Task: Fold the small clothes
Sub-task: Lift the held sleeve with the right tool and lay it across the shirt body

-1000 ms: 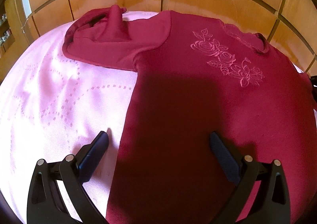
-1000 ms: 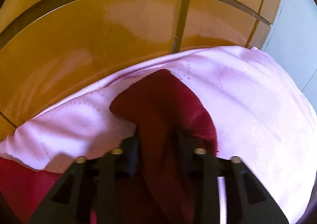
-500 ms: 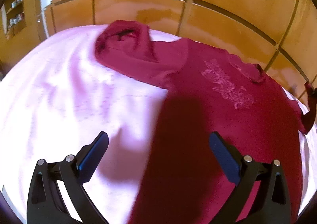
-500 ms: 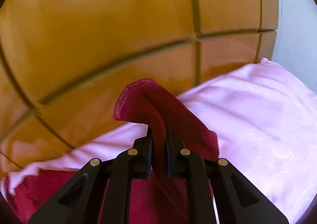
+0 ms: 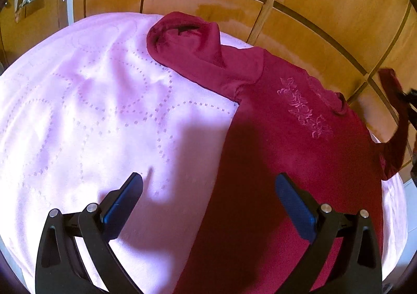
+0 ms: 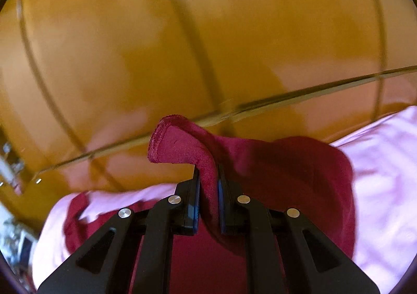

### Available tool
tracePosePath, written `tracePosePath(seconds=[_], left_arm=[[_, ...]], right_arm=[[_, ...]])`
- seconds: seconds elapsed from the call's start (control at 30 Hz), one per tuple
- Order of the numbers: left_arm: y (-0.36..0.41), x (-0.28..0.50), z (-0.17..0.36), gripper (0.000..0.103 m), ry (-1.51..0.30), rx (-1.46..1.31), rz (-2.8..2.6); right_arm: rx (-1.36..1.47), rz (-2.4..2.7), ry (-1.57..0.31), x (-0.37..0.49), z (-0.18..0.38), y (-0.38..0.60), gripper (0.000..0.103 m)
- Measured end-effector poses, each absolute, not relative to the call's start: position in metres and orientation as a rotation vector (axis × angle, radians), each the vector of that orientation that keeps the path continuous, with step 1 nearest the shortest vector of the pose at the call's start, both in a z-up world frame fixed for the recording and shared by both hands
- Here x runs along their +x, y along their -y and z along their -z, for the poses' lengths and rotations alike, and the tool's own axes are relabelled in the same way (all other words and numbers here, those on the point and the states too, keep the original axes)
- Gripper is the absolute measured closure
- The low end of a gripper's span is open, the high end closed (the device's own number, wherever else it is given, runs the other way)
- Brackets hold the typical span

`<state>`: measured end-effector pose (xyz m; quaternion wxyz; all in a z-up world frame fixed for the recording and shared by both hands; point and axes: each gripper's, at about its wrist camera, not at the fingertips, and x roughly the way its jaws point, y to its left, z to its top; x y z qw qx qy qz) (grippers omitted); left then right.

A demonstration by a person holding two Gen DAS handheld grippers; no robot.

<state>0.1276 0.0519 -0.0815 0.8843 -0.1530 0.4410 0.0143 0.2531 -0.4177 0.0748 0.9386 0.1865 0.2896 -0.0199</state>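
Folding barely begun: one sleeve lifted, the rest of the top still spread out

The dark red top (image 5: 286, 163) lies face up on the pink quilted cover (image 5: 91, 111), its embroidered flowers (image 5: 305, 111) showing and its body flat and unfolded. The far sleeve (image 5: 192, 51) is bunched in a loose heap near the wooden panelled wall (image 5: 325, 7), not yet laid over the body. The other sleeve's cuff (image 6: 177, 143) is pinched between the closed jaws of the right gripper (image 6: 208, 189), raised off the cover; judging by this, the first sleeve fold is only starting, and both sleeves and the body fold remain. The left gripper (image 5: 208, 205) hangs over the hem with its jaws wide apart, holding nothing. No basket, box or drawer for finished clothes shows in either view.
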Motion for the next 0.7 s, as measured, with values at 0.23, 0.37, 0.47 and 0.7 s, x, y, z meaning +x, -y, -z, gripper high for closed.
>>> tracePosePath(seconds=[0.23, 0.37, 0.47, 0.7], left_arm=[[-0.055, 0.122, 0.078, 0.002, -0.908, -0.324, -0.028], [-0.053, 0.124, 0.079, 0.002, -0.921, -0.343, -0.026], [-0.044, 0.129, 0.077, 0.002, -0.918, -0.341, -0.013], [-0.009, 0.158, 0.063, 0.002, -0.885, -0.303, 0.054]], right_arm=[[0.368, -0.168, -0.696, 0.260, -0.025, 0.329, 0.093], [0.319, -0.247, -0.778, 0.266, 0.014, 0.288, 0.090], [0.285, -0.315, -0.872, 0.264, 0.040, 0.276, 0.057], [0.441, -0.338, -0.768, 0.196, 0.029, 0.331, 0.038]])
